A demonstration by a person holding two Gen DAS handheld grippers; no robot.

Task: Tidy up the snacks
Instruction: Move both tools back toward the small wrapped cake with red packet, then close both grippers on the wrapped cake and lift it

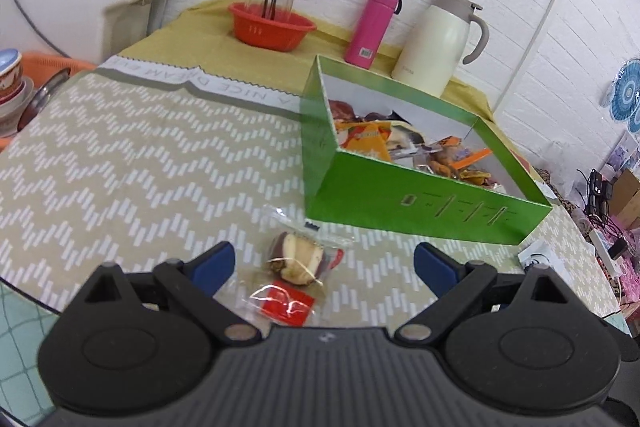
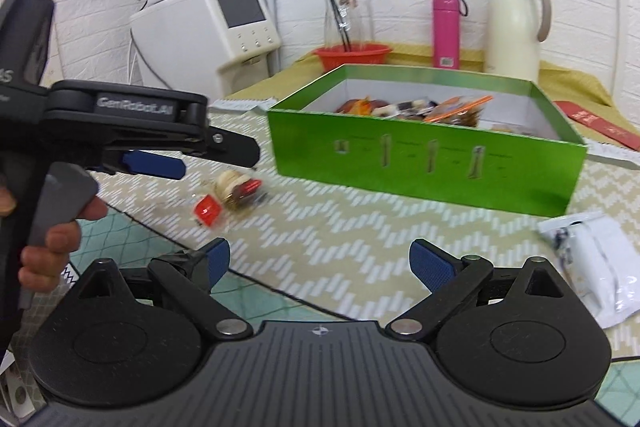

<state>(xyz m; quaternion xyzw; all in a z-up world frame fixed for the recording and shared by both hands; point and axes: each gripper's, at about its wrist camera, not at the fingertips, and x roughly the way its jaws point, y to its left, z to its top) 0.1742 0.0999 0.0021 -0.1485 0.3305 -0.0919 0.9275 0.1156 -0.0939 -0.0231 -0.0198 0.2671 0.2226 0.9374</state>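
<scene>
The left gripper (image 1: 324, 261), fingers apart, straddles the wrapped snack (image 1: 298, 259) to grab it for the green box (image 1: 420, 205) (right gripper (image 2: 320, 263) spread, empty; contact seemingly not made).

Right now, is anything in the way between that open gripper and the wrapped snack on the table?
Nothing visible. The left hand-held gripper is open with the clear-wrapped snack lying between its fingers on the tablecloth. Only the near wall of the green box stands between the snack and the box's inside.
</scene>
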